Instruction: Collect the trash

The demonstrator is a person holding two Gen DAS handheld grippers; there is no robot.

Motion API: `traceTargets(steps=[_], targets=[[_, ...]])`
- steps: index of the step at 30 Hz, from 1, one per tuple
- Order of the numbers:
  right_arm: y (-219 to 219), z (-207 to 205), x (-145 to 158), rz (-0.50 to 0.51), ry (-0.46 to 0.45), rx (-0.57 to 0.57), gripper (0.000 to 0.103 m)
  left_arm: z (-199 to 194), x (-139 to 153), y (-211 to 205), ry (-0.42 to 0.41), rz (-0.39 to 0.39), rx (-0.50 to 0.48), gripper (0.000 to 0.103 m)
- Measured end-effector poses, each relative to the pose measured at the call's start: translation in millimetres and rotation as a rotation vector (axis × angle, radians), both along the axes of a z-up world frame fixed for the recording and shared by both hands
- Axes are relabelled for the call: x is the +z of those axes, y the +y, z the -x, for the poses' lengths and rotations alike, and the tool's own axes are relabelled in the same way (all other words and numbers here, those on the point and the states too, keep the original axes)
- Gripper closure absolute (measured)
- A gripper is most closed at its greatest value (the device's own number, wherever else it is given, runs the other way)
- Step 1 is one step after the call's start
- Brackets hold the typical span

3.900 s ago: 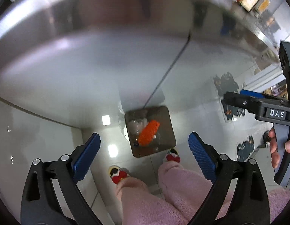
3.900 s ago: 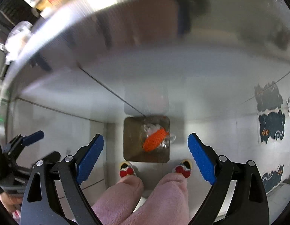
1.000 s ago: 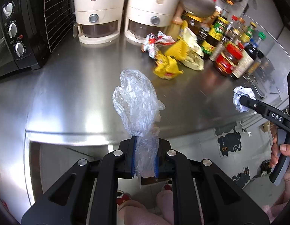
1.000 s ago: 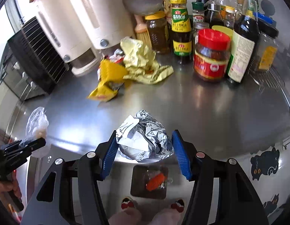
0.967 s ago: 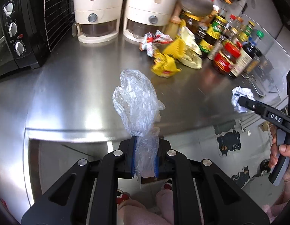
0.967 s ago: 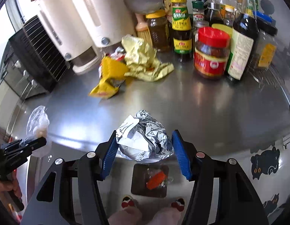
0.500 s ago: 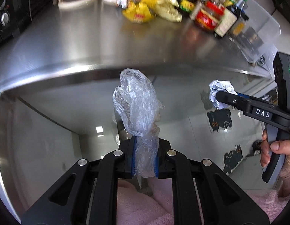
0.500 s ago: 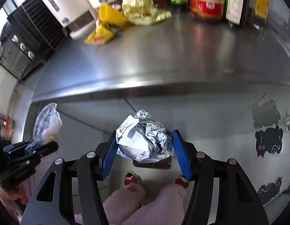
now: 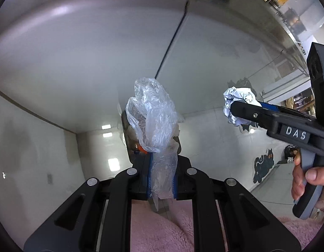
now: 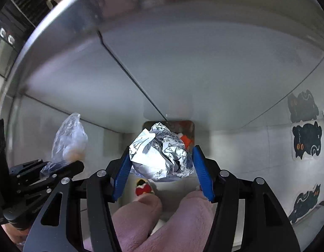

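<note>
My left gripper is shut on a crumpled clear plastic bag, which also shows in the right wrist view. My right gripper is shut on a crumpled ball of printed white paper, which also shows in the left wrist view. Both grippers hang below the counter edge, over a square brown bin on the floor. An orange piece of trash lies in the bin. The bin is mostly hidden behind the plastic bag in the left wrist view.
The steel counter front fills the upper part of both views. Pink-trousered legs and a slipper stand just before the bin. Black cat stickers mark the tiled wall at the right.
Both grippers have dropped from above the counter top to below its edge and now point down at the floor bin. Each still holds its trash.
</note>
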State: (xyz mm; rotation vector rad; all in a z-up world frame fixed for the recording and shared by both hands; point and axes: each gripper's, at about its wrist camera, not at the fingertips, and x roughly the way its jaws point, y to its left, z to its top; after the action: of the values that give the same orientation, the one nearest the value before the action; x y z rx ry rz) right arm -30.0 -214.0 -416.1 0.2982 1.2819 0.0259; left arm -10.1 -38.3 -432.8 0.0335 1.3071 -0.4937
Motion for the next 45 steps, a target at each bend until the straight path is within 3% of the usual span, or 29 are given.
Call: traceTargets(steps=[11, 18, 21, 22, 24, 28, 30, 32, 38, 45], targets=[[11.7, -27.6, -67.3, 0.002, 0.101, -0.014, 0.043, -24.1, -79.8, -18.9, 0.102, -0.033, -0.013, 0.090], [10.7, -46.3, -79.3, -0.016, 0.133, -0.010, 0.041, -40.7, -96.5, -22.8, 0.139, -0.021, -0.009, 0.089], [8.8, -51.4, -79.4, -0.022, 0.139, -0.001, 0.040, -41.6, -93.6, -21.7, 0.138, -0.016, -0.009, 0.085], [9.1, -53.3, -78.5, -0.020, 0.137, -0.001, 0.039, -43.0, -93.4, -20.1, 0.137, -0.015, -0.008, 0.081], [7.2, -53.8, -79.9, -0.021, 0.133, -0.009, 0.029, -44.5, -91.0, -19.1, 0.135, -0.016, -0.004, 0.068], [6.9, -56.7, -74.2, -0.013, 0.124, -0.023, 0.022, -45.8, -84.6, -15.9, 0.125, -0.028, 0.011, 0.048], [5.7, -58.5, -71.6, -0.001, 0.130, -0.017, 0.010, -47.5, -77.7, -13.3, 0.114, -0.035, 0.026, 0.038], [4.2, -56.8, -66.9, 0.016, 0.130, -0.006, 0.010, -48.6, -69.7, -9.4, 0.104, -0.039, 0.040, 0.027], [2.9, -49.6, -46.4, 0.060, 0.118, 0.024, 0.004, -50.5, -34.2, 2.2, 0.056, -0.057, 0.037, 0.014], [-2.4, -37.4, 11.5, 0.012, 0.057, 0.010, 0.003, -49.4, 26.8, 20.9, 0.009, -0.055, 0.041, 0.008]])
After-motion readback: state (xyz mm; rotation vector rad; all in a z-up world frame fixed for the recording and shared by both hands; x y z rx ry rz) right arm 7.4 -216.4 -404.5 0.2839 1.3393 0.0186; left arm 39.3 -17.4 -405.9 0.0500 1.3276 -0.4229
